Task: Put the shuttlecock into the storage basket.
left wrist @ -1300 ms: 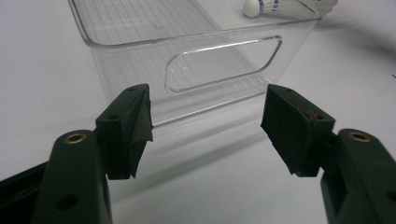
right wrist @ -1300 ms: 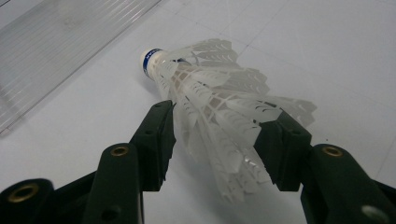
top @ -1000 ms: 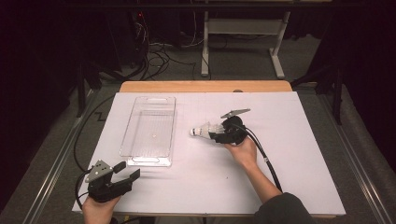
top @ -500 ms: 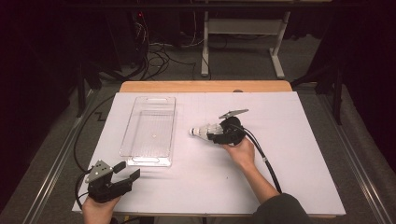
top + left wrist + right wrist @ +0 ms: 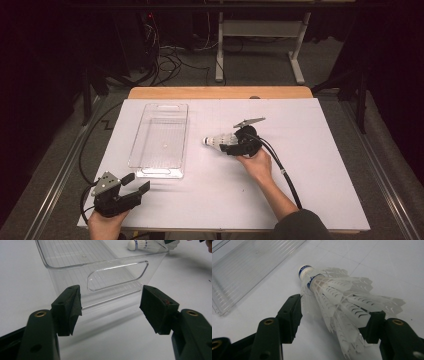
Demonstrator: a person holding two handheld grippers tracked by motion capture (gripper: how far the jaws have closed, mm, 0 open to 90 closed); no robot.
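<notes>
Shuttlecock (image 5: 337, 305) is the thing in hand: a white feathered skirt flaring back from a rounded cork cap with a blue band, lying nearly level with the cap pointing toward the clear plastic bin (image 5: 161, 140). In the high view it sits just right of the bin's long side, above the white worktop (image 5: 310, 200), carried by the right hand-held gripper (image 5: 235, 145). That gripper's jaws stand partly closed around the wide end of the skirt, one on each flank; the feathers look pressed between them, so I judge it held rather than merely framed. Gripping the skirt and not the cap probably keeps the light cork end free to lead over the bin wall, though the feathers seem fragile and would bend under a firmer squeeze. The bin lies lengthwise, empty as far as I can see, its ribbed floor and a handle cutout in its near end wall. The left hand-held gripper (image 5: 131, 187) rests near the worktop's front left corner, jaws wide apart and holding nothing, facing that near end wall, perhaps to steady it.
</notes>
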